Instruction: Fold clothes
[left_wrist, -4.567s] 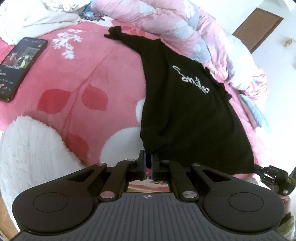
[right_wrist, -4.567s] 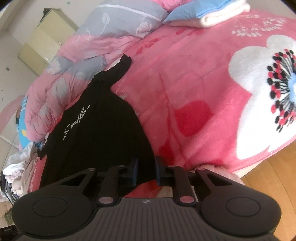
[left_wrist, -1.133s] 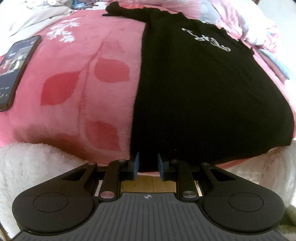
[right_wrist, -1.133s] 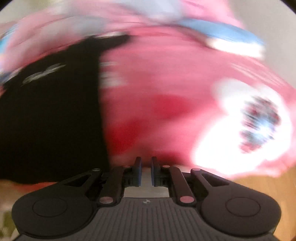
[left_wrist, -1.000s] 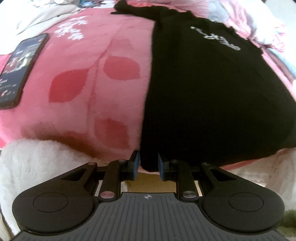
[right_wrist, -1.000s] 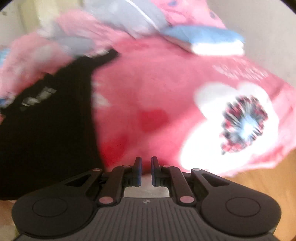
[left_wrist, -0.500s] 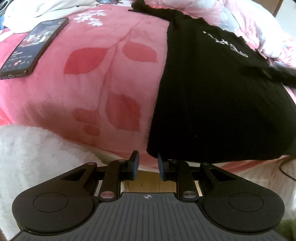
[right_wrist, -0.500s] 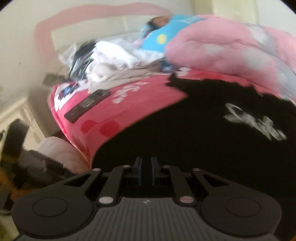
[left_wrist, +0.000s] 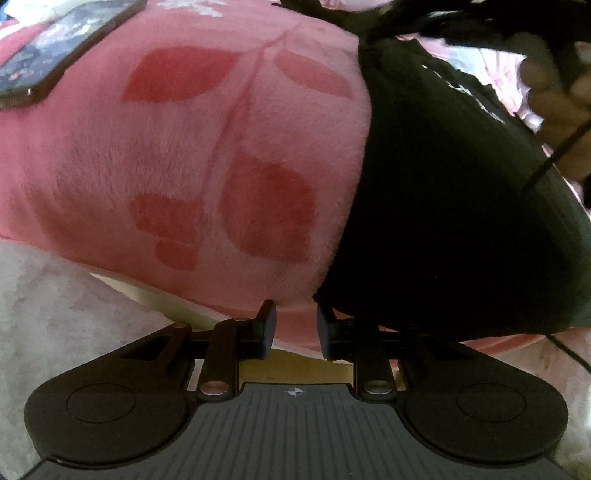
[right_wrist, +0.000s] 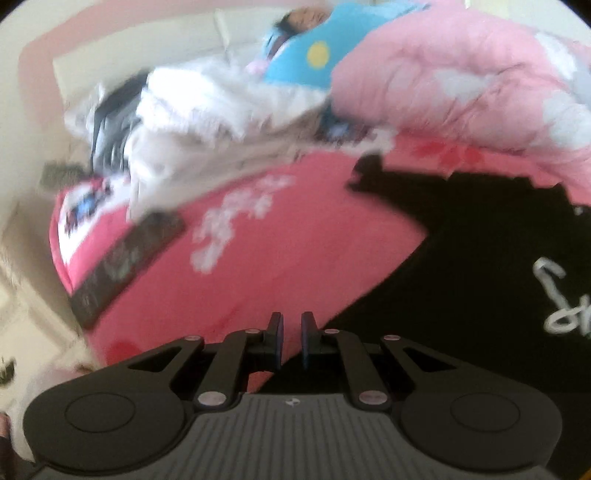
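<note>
Item count: one black garment (left_wrist: 454, 206) with white lettering, one pink fleece blanket (left_wrist: 207, 147), one phone (left_wrist: 62, 48), one pink quilt (right_wrist: 461, 85), one heap of white laundry (right_wrist: 207, 107), one blue cushion (right_wrist: 306, 55), two grippers, left (left_wrist: 295, 326) and right (right_wrist: 289, 338)

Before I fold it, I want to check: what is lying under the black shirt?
The black shirt lies on the pink blanket, which shows along its left edge. Anything else beneath is covered by the cloth and cannot be seen.
</note>
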